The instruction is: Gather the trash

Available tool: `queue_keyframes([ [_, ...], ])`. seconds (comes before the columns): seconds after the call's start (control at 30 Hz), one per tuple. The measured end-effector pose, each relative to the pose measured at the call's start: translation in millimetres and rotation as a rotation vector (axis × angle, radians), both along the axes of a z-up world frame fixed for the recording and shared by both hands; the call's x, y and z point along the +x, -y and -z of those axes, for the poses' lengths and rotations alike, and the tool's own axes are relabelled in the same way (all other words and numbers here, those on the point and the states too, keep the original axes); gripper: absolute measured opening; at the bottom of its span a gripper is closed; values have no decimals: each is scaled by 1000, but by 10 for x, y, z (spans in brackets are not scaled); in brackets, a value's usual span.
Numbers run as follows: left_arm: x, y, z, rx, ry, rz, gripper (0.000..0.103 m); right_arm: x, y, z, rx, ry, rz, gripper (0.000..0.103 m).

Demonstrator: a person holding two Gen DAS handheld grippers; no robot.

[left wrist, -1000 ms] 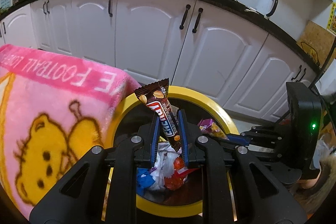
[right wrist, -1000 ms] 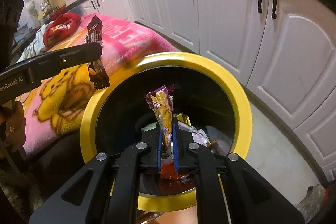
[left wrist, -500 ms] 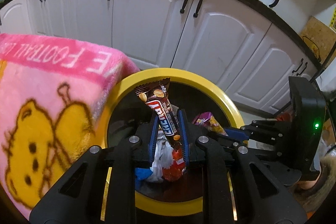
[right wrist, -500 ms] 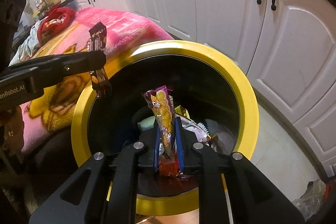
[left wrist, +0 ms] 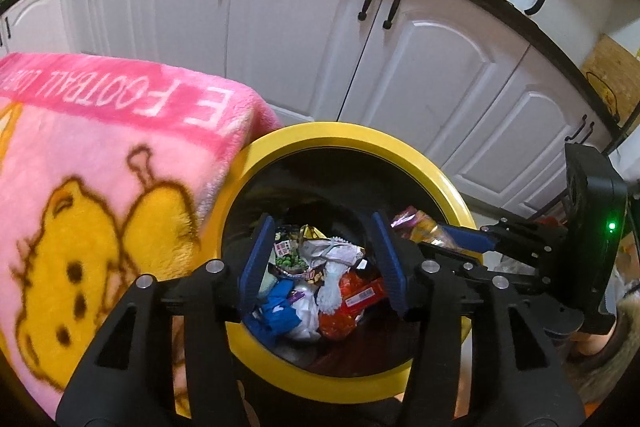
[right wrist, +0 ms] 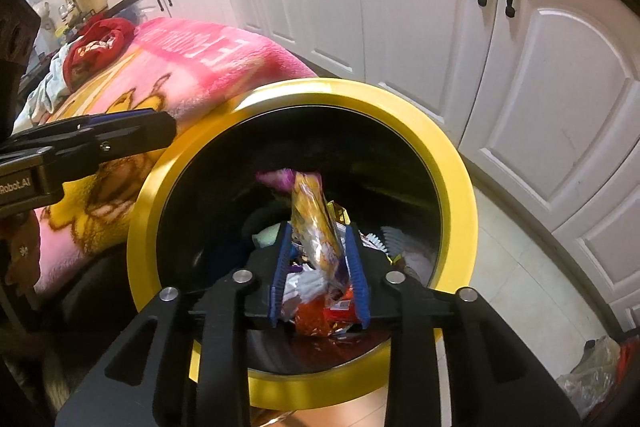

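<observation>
A yellow-rimmed black trash bin (left wrist: 436, 173) (right wrist: 452, 163) holds several crumpled wrappers (left wrist: 324, 291). My left gripper (left wrist: 320, 239) is open and empty above the bin's mouth; the brown chocolate-bar wrapper is no longer between its fingers. My right gripper (right wrist: 318, 255) is open above the bin, its blue pads apart. A yellow-and-purple snack wrapper (right wrist: 316, 223) hangs blurred between them, loose from the pads. The right gripper also shows in the left wrist view (left wrist: 460, 235), and the left gripper shows in the right wrist view (right wrist: 132, 125).
A pink cartoon blanket (left wrist: 100, 187) (right wrist: 192, 67) lies beside the bin on the left. A red cloth (right wrist: 96, 47) lies on it farther back. White cabinets (left wrist: 304, 39) stand behind. A plastic bag (right wrist: 592, 375) lies on the floor at right.
Both grippers have opened over the bin. The brown chocolate wrapper has left the left gripper and dropped. The snack wrapper has come loose in the right gripper.
</observation>
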State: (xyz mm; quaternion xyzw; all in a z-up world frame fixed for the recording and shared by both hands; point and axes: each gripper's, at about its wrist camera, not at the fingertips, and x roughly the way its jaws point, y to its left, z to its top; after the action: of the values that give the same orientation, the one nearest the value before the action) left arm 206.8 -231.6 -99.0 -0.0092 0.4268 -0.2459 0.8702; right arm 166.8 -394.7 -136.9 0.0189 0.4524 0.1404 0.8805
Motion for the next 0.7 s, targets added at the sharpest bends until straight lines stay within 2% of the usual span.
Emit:
queue_keyframes([
  [0.33, -14, -159, -106, 9, 8, -46, 64, -32, 15, -62, -8, 13, 4, 46],
  [0.4, -21, -190, -125, 12, 12, -55, 72, -43, 9, -83, -8, 18, 4, 49],
  [0.57, -39, -276, -175, 13, 18, -76, 86, -84, -18, -179, -15, 37, 18, 67],
  [0.7, -67, -361, -228, 9, 27, -94, 92, -103, -23, -252, -22, 49, 40, 78],
])
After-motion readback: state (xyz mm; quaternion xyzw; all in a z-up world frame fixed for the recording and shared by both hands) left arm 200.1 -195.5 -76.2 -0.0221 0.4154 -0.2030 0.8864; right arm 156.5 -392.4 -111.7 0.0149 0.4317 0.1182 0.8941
